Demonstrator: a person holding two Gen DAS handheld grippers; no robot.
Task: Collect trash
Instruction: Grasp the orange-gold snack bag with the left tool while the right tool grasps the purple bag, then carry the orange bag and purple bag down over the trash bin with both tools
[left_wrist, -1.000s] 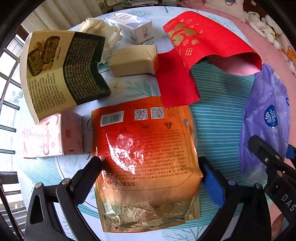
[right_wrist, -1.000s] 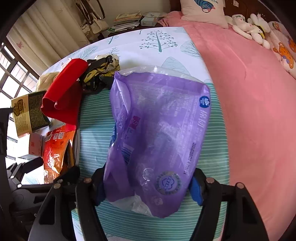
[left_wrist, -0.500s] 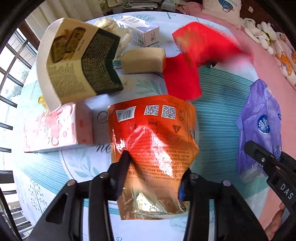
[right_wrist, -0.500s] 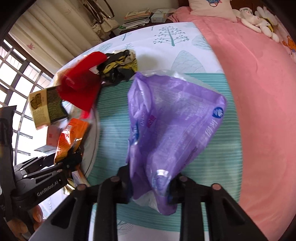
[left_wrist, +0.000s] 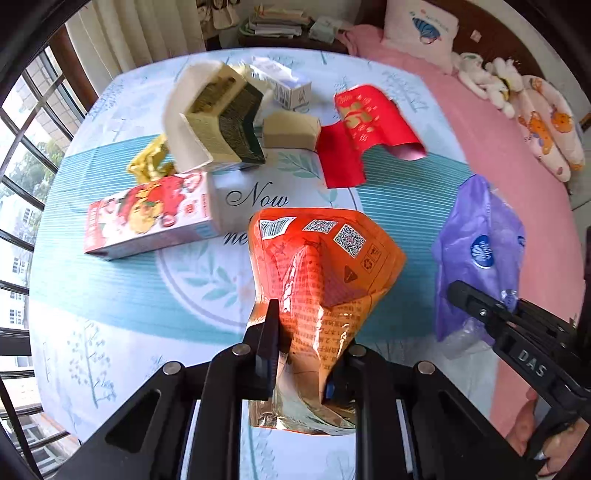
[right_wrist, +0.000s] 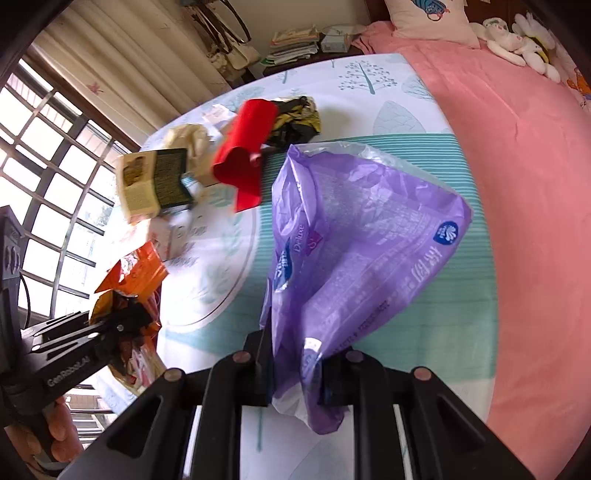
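An orange foil snack bag (left_wrist: 325, 273) is pinched at its lower end by my left gripper (left_wrist: 303, 354), which is shut on it and holds it off the patterned cloth. My right gripper (right_wrist: 295, 365) is shut on the bottom of a crumpled purple plastic wrapper (right_wrist: 362, 236), also lifted. In the left wrist view the purple wrapper (left_wrist: 480, 251) hangs at the right with the right gripper's black finger (left_wrist: 480, 306) on it. In the right wrist view the orange bag (right_wrist: 136, 273) shows at the left.
Other trash lies on the cloth: a red envelope (left_wrist: 365, 133), a bent yellow-and-black carton (left_wrist: 218, 118), a pink printed box (left_wrist: 147, 218), a beige packet (left_wrist: 291, 131), a white box (left_wrist: 284, 86), a yellow wrapper (left_wrist: 151, 162). A pink bedspread (right_wrist: 524, 147) lies to the right.
Both grippers went from open around their bags to shut on them. Both bags crumpled at the pinch and rose off the cloth as the views pulled back.
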